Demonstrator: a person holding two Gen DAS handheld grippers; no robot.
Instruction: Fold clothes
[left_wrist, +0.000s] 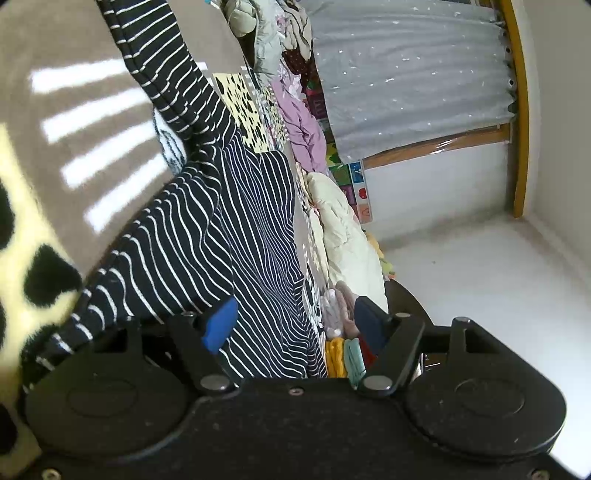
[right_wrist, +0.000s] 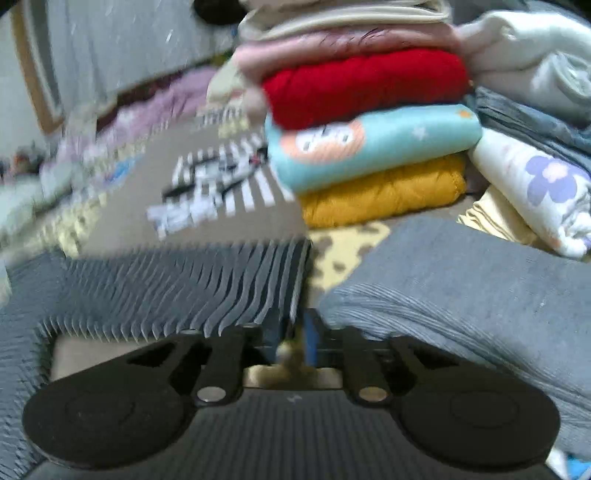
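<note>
— Across the brown bed cover (left_wrist: 92, 44), what takes up the most room?
— From the left wrist view, the navy striped garment (left_wrist: 255, 229). It drapes over the cover, one sleeve running toward the top edge, and a yellow blanket with black spots (left_wrist: 33, 236) lies beside it. A grey curtain (left_wrist: 406, 74) hangs behind, with a heap of loose clothes (left_wrist: 291, 55) along its foot.
— And the right wrist view?
— It is blurred. A grey ribbed garment (right_wrist: 461, 280) lies at the right, striped dark cloth at the left, likely that same striped garment. Behind stands a folded stack: red knit (right_wrist: 365, 85) on a turquoise printed piece (right_wrist: 373, 147) on a mustard one (right_wrist: 384, 192).
— The tongs?
— The left gripper (left_wrist: 295, 325) stands with its jaws well apart, the striped cloth passing between them; no pad presses on it. The right gripper (right_wrist: 295, 332) has its jaws set narrowly apart; whether the cloth's edge is clamped there, I cannot tell
</note>
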